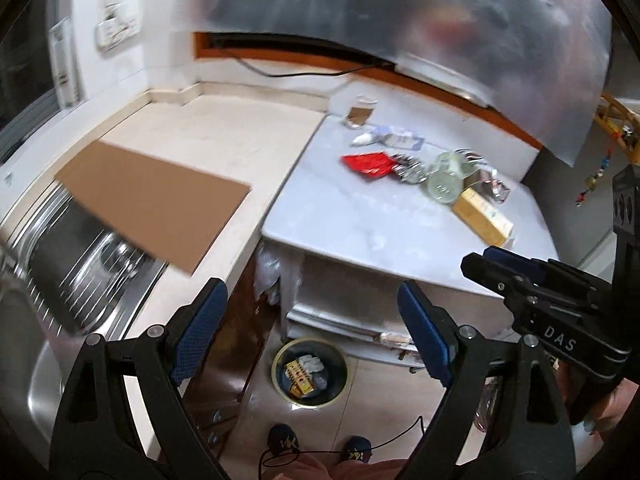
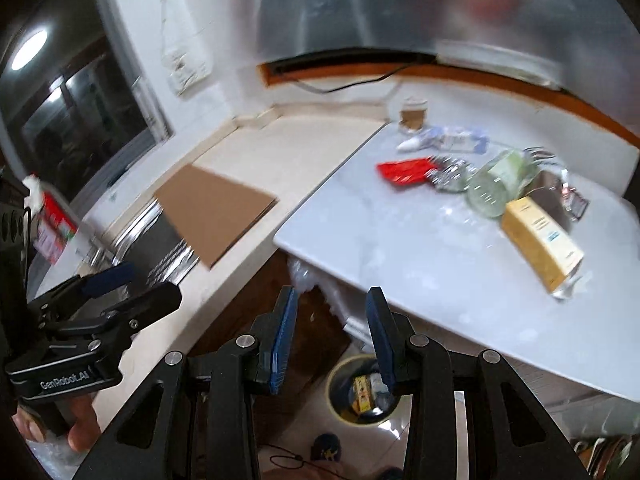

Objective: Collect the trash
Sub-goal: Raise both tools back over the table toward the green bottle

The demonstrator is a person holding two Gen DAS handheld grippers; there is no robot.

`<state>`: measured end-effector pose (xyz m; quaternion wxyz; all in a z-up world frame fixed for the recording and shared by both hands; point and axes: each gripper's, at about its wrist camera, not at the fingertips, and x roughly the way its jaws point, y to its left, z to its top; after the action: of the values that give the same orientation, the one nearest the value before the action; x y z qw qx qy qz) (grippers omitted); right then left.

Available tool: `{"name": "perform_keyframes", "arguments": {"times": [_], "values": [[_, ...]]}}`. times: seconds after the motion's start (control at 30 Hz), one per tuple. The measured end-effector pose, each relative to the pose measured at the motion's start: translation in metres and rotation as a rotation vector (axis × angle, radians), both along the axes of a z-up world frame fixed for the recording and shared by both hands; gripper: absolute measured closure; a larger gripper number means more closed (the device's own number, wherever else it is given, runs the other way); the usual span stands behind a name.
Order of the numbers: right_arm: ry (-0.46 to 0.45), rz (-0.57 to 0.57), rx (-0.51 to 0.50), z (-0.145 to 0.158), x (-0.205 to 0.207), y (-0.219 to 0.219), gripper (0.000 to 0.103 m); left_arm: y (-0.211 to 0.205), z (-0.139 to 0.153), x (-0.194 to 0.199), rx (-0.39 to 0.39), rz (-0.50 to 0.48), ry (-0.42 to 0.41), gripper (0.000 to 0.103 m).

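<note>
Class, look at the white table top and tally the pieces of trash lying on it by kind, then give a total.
Cups: 2, the paper coffee cup and the clear plastic cup
Boxes: 1, the yellow box
Red wrappers: 1, the red wrapper
Silver foil wrappers: 2, one and another
White-and-blue packs: 1, the pack
Total: 7

We see a glossy white table top (image 2: 420, 248), smooth and marble-like, beside a matt cream counter (image 1: 224, 136). On the counter lies a flat sheet of brown cardboard (image 1: 160, 204) — dull, unprinted. To the left, the sink (image 1: 92, 256) is ribbed, shiny steel. Among the litter: a clear glass jar (image 2: 496, 188), a matt yellow paper carton (image 2: 540, 240), a glossy red wrapper (image 2: 404, 170) and crinkled silvery foil (image 2: 450, 176). The gripper pads (image 1: 200, 328) look like rough blue rubber on matt black plastic — frosted film (image 1: 400, 8) covers the far wall.
</note>
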<state>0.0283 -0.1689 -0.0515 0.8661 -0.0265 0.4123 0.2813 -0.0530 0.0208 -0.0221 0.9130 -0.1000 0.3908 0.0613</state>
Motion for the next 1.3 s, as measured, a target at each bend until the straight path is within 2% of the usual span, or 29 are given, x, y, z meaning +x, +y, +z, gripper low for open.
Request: {"name": "perform_keyframes", "arguments": {"times": [0.2, 0.47, 0.6, 0.73, 0.83, 0.9, 0.93, 1.1, 1.3], "values": [[-0.067, -0.145, 0.003, 0.022, 0.024, -0.011, 0.067, 0.003, 0.012, 0.044, 0.010, -0.134, -0.011, 0.018], [-0.079, -0.365, 0.007, 0.024, 0.042, -0.054, 0.067, -0.010, -0.005, 0.101, -0.005, -0.305, 0.037, 0.018], [-0.077, -0.459, -0.008, 0.015, 0.048, -0.087, 0.067, -0.024, -0.018, 0.125, -0.010, -0.339, 0.055, 0.018], [-0.069, -0.497, -0.014, 0.005, 0.058, -0.115, 0.066, -0.040, -0.025, 0.148, -0.026, -0.354, 0.073, 0.018], [-0.066, -0.511, -0.009, -0.001, 0.075, -0.138, 0.054, -0.056, -0.028, 0.166, -0.017, -0.346, 0.084, 0.018], [-0.070, -0.505, 0.003, -0.002, 0.088, -0.151, 0.044, -0.067, -0.029, 0.179, -0.014, -0.335, 0.091, 0.018], [-0.066, -0.491, 0.008, -0.003, 0.097, -0.156, 0.043, -0.073, -0.030, 0.186, -0.012, -0.325, 0.094, 0.018], [-0.002, -0.330, -0.035, -0.019, 0.152, -0.173, 0.042, -0.100, -0.034, 0.219, -0.025, -0.267, 0.120, 0.018], [0.102, -0.120, -0.107, -0.059, 0.216, -0.169, 0.042, -0.122, -0.046, 0.255, -0.042, -0.197, 0.163, 0.018]]}}
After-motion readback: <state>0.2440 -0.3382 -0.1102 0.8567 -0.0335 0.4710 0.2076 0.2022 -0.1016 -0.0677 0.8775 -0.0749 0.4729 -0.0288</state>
